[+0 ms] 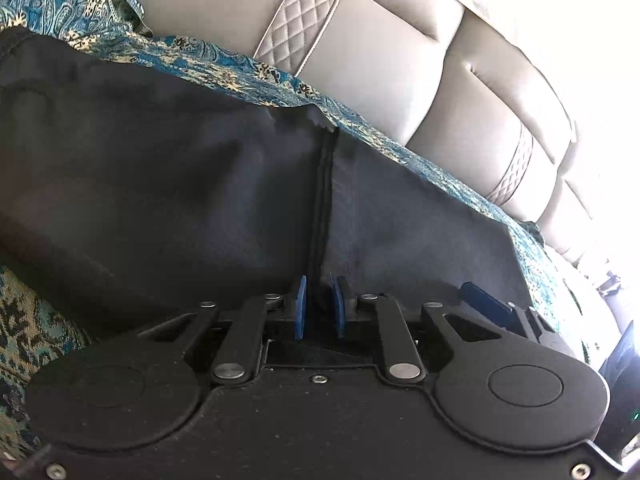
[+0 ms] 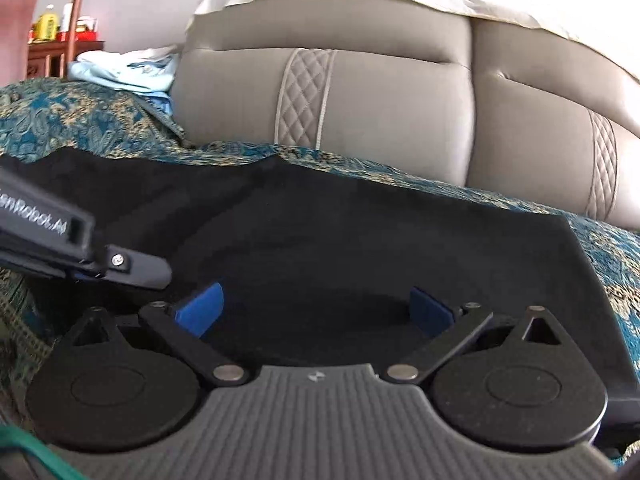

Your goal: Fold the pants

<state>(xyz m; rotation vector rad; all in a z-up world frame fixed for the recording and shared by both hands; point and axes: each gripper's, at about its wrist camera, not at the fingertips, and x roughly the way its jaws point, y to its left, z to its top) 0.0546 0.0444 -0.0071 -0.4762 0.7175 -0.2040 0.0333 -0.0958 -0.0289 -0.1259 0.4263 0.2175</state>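
The dark pants (image 1: 180, 168) lie spread on a teal-and-gold patterned cover (image 1: 400, 148) over the sofa seat, in front of the grey padded backrest (image 1: 380, 60). Flat cloth on a broad soft seat gives both tools room to work from the near edge, which is probably why the garment is laid out here and not bunched.

The left hand-held gripper (image 1: 320, 308) has its blue pads close together with a raised ridge of the cloth, a thick stitched seam (image 1: 324, 200), pinched between them at the near edge. Holding on the seam makes sense: it is the stiffest line in the cloth and gives a firm hold for lifting or dragging a layer over.

The right hand-held gripper (image 2: 316, 312) stands spread wide, its blue pads well apart, low over the pants (image 2: 360, 248) with nothing between them. It looks set to take a second hold just beside the other tool (image 2: 80, 248), which enters its view from the left.

In the left wrist view the pants run as a long dark band from upper left to lower right, parallel to the backrest, and the seam crosses that band toward the camera. Which end is waist and which is hem I cannot tell, since the dark cloth shows little detail; a straight cut edge (image 2: 580, 240) at the right may be one end.
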